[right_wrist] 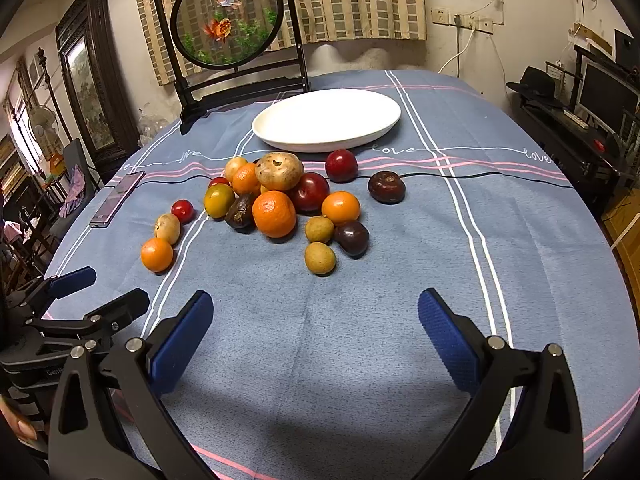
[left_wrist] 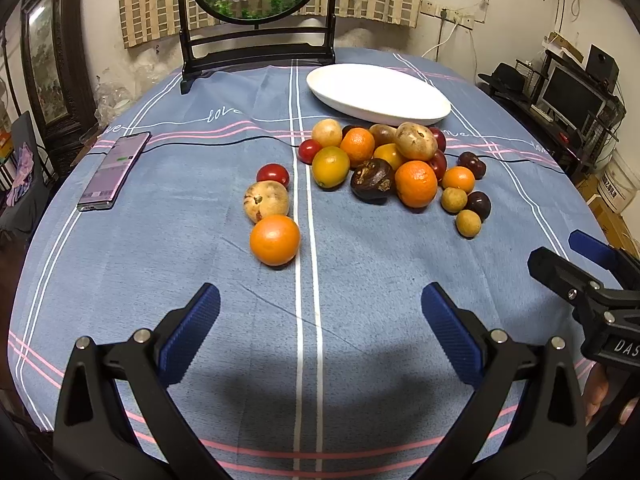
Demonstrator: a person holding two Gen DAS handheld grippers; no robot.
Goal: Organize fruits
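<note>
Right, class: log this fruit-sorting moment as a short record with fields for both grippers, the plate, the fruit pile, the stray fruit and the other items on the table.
left gripper: open, holding nothing, above the cloth
right gripper: open, holding nothing, above the cloth
white plate: no fruit on it, behind the pile
fruit pile: mixed fruit on the tablecloth, near the plate
nearest orange: apart from the pile, touching a tan fruit
phone: flat on the cloth, screen lit
goldfish screen: upright behind the plate
</note>
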